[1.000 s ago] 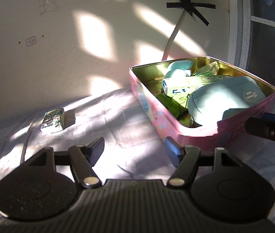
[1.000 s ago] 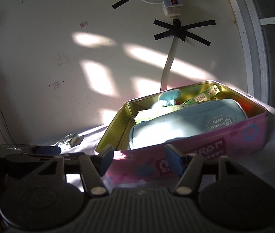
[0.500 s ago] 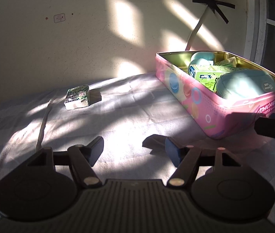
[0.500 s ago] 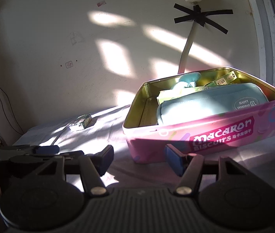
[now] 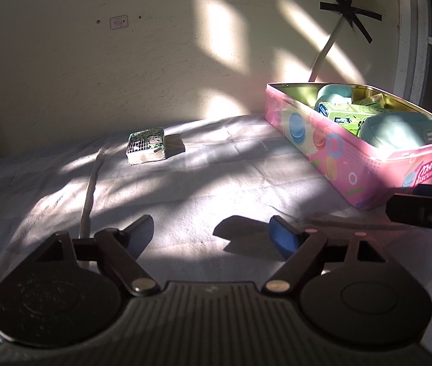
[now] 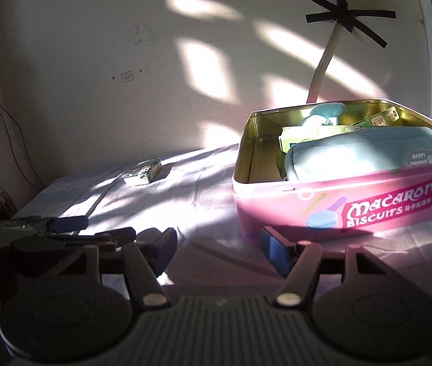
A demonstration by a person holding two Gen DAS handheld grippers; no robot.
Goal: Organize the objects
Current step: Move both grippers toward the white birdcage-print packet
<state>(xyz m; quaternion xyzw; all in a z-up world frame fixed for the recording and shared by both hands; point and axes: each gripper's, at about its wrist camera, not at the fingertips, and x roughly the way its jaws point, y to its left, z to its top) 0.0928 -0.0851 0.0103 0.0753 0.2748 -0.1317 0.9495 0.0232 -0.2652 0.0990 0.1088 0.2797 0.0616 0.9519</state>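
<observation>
Lying packet (image 5: 146, 145) well beyond empty jaws

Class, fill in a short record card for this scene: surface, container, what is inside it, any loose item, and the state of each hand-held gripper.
surface: white cloth, partly sunlit
container: pink macaron biscuit tin, lid off
contents: light blue zip pouch, green boxes, another pale blue item behind
loose item: small green patterned packet, on the cloth, apart from the tin
left hand-held gripper: open, empty
right hand-held gripper: open, empty, in front of the tin
</observation>
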